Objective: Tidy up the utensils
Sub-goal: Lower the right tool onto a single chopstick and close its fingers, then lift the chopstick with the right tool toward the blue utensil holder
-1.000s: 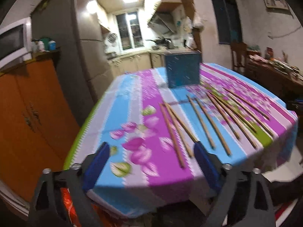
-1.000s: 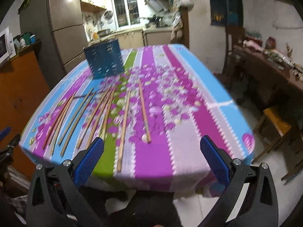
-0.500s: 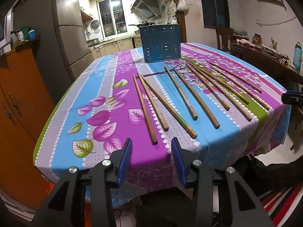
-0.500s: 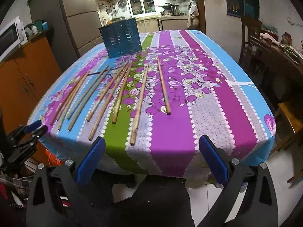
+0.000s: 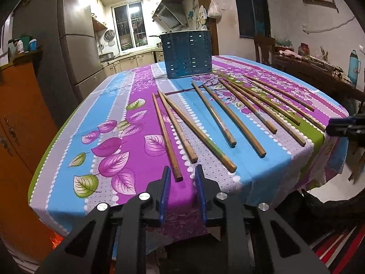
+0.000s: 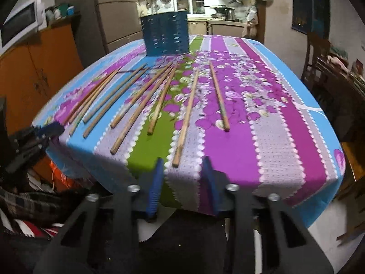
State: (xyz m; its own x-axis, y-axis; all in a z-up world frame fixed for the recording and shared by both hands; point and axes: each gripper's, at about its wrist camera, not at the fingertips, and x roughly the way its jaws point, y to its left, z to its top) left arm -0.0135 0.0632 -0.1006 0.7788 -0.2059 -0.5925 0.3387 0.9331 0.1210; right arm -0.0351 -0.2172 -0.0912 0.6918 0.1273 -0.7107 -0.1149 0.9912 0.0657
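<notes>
- Left hand-held gripper (image 5: 181,178) hovers at the near edge of the desk (image 5: 68,123), its blue pads a narrow gap apart and holding nothing; the butt of the leftmost chopstick (image 5: 166,137) lies just ahead of that gap, not touched.
- Right hand-held gripper (image 6: 183,171) sits at the same near edge further right, partly open and empty too, with the end of one long chopstick (image 6: 186,116) pointing into the space between its pads.
- Beyond both, the chopsticks (image 5: 237,116) lie loose on the flowered cloth in a rough fan, some crossing or touching at their far tips, others apart; I count about ten, though blur in the right view makes that unsure.
- Farthest back, near the middle of the desk, stands the blue perforated holder (image 5: 189,54), upright; nothing shows above its rim.
- Judging from this, the sorting has hardly begun: no chopstick is lifted or stowed, and all of them are left to gather and drop into the holder.
</notes>
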